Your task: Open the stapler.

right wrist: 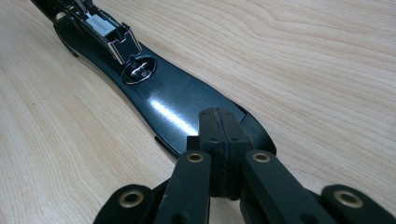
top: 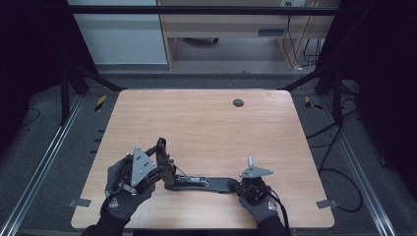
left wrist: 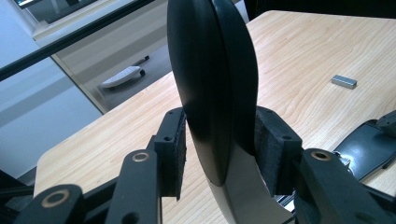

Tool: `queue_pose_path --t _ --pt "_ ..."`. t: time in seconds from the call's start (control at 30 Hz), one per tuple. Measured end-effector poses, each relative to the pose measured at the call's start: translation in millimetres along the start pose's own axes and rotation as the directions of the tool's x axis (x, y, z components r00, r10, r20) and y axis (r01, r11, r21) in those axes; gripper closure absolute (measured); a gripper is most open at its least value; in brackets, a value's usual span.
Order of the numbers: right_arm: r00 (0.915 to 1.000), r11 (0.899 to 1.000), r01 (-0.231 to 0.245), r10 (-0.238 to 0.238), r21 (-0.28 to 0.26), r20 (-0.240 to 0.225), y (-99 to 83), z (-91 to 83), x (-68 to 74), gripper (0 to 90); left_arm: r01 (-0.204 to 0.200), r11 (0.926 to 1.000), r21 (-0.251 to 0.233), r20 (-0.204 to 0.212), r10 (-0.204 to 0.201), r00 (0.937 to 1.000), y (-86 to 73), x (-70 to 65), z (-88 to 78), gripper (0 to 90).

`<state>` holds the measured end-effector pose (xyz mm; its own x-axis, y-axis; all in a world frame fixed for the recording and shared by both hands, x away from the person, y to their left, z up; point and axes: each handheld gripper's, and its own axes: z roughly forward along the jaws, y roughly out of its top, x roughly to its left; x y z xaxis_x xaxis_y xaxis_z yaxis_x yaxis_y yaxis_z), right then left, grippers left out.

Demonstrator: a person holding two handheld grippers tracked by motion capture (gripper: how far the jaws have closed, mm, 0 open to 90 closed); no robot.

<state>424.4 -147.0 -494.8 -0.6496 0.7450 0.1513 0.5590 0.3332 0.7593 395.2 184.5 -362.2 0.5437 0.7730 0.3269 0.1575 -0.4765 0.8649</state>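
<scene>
A black stapler lies opened out on the wooden table (top: 206, 128). Its base and staple channel (top: 204, 183) lie flat between my hands, and its top cover (top: 162, 146) stands up at the left end. My left gripper (top: 164, 166) is shut on that cover; in the left gripper view the pads (left wrist: 173, 154) clamp the curved black cover (left wrist: 210, 84) from both sides. My right gripper (top: 237, 187) is shut with nothing between its jaws. Its joined tips (right wrist: 219, 126) rest on the glossy rear end of the base (right wrist: 168, 105), and the metal channel (right wrist: 105, 30) runs away beyond.
A small grey metal bar (left wrist: 344, 81) lies on the table beyond the stapler. A round cable hole (top: 238, 103) sits near the table's far edge. Black frame rails and cables surround the table, and a desk stands behind it.
</scene>
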Motion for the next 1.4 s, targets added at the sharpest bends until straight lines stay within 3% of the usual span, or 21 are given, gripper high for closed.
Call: queue_pose_path --t 0.83,0.9,0.93,1.13,1.4 --pt "1.0 1.0 -0.003 0.003 0.0 -0.004 0.1 0.2 0.1 90.0 0.05 0.9986 -0.017 -0.001 -0.05 0.9987 -10.8 11.8 -6.3 56.1" --pt "1.0 1.0 -0.003 0.003 0.0 -0.003 0.1 0.3 0.1 90.0 0.053 0.9986 -0.006 -0.024 -0.053 0.9983 -12.1 12.9 -7.0 55.8" --pt "1.0 1.0 -0.003 0.003 -0.001 -0.003 0.1 0.3 0.1 90.0 0.057 0.9983 0.001 -0.035 -0.057 0.9977 -13.8 15.3 -7.8 55.0" --pt "1.0 1.0 -0.007 0.007 0.002 -0.004 0.2 0.3 0.0 90.0 0.175 0.9844 -0.019 0.001 -0.175 0.9846 -32.0 35.8 -14.0 54.6" --pt "1.0 1.0 -0.003 0.003 0.001 -0.004 0.3 0.3 0.2 90.0 0.167 0.9857 -0.019 -0.014 -0.168 0.9857 -31.9 34.2 -14.4 54.3"
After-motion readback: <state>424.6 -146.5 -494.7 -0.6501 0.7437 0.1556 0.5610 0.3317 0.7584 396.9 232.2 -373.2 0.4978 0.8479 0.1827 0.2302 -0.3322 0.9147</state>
